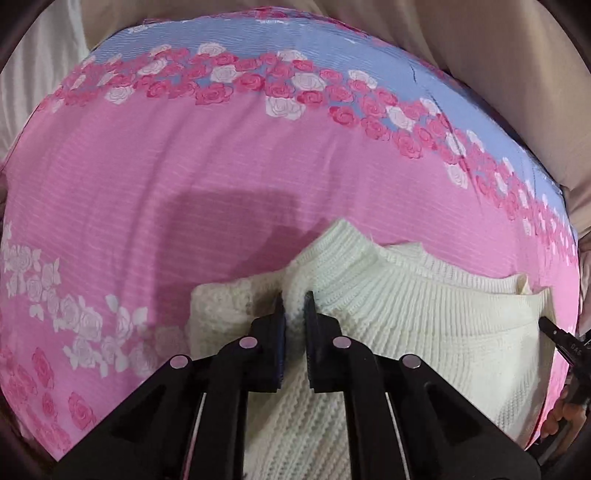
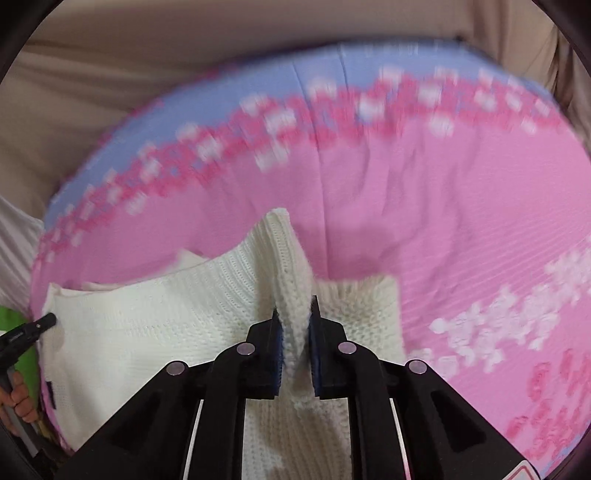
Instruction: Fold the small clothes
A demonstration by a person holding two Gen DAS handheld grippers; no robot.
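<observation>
A cream knitted sweater (image 1: 424, 317) lies on a pink floral bedsheet (image 1: 166, 158). My left gripper (image 1: 294, 301) is shut on a raised fold of the knit near one end, next to a sleeve cuff (image 1: 221, 310). The right gripper's tip (image 1: 550, 330) shows at the far right edge of that view. In the right wrist view my right gripper (image 2: 294, 314) is shut on a pinched ridge of the sweater (image 2: 147, 325), with a ribbed cuff (image 2: 362, 310) just to the right. The left gripper's tip (image 2: 40, 323) shows at the far left there.
The sheet (image 2: 424, 206) has bands of pink and white roses and a blue border (image 1: 229, 33). Beige fabric (image 1: 498, 55) lies beyond the far edge. A hand (image 2: 20, 397) and something green (image 2: 18, 321) show at the left edge of the right wrist view.
</observation>
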